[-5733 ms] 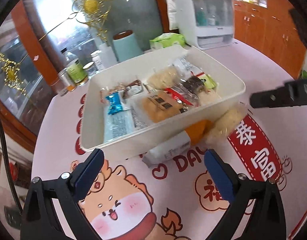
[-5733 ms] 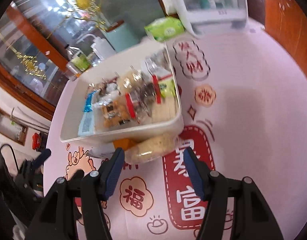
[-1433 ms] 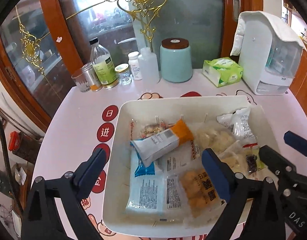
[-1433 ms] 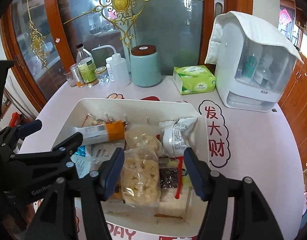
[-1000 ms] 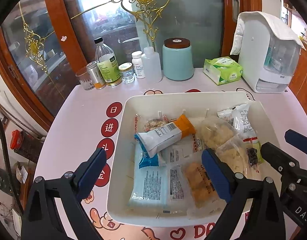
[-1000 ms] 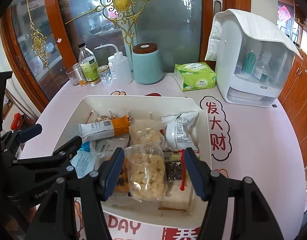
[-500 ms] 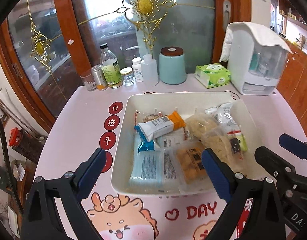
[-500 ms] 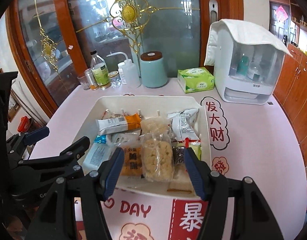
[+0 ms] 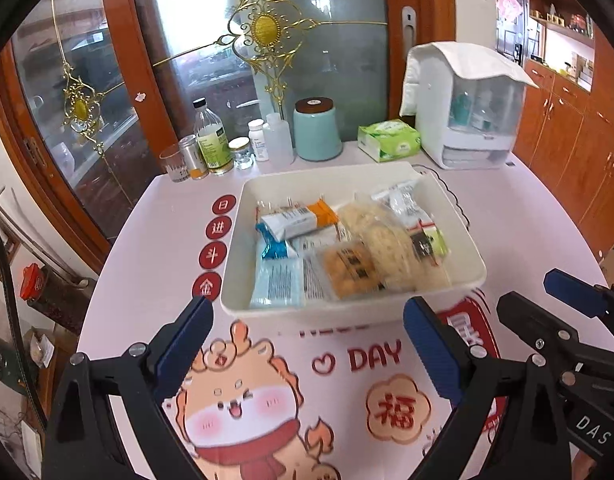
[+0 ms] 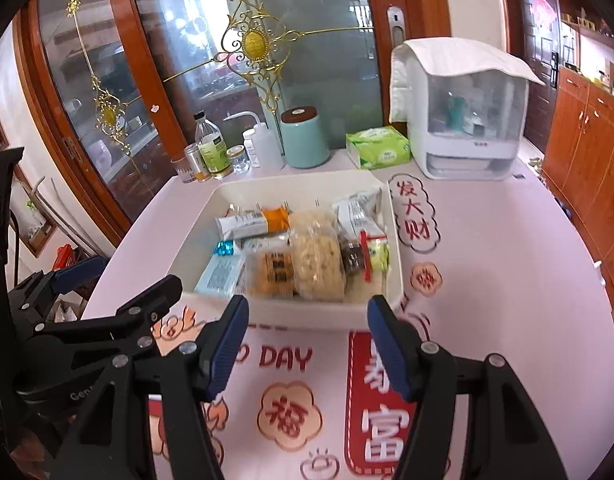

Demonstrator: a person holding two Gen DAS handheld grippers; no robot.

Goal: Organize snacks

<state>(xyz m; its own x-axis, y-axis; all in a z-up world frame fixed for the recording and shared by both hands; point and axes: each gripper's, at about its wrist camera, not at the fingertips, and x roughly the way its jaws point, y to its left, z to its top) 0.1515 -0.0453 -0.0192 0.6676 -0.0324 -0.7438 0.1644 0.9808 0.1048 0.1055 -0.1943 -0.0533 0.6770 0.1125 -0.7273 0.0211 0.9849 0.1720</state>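
A white rectangular bin (image 9: pixel 463 216) (image 10: pixel 307 184) stands on the pink printed tablecloth and holds several wrapped snacks. Among them are an orange-ended packet (image 9: pixel 297 219) (image 10: pixel 254 221), a pale blue packet (image 9: pixel 277 282) (image 10: pixel 221 272), a yellow biscuit pack (image 9: pixel 349 268) (image 10: pixel 273 270) and a clear bag of puffed pieces (image 9: pixel 385 238) (image 10: pixel 317 260). My left gripper (image 9: pixel 307 346) hangs open over the cloth in front of the bin, nothing between its blue pads. My right gripper (image 10: pixel 307 346) is open and empty too, just short of the bin's near wall.
Along the table's far edge stand bottles and jars (image 9: pixel 213 146), a teal canister (image 9: pixel 317 128), a green tissue pack (image 9: pixel 389 140) and a white cabinet-like appliance (image 9: pixel 467 108). A glass door with gold ornament rises behind. Wooden cabinets (image 10: pixel 587 152) line the right.
Both grippers have drawn back and risen from over the bin, so the bin now sits farther off and the cartoon cloth shows in front. Both stayed open and empty.
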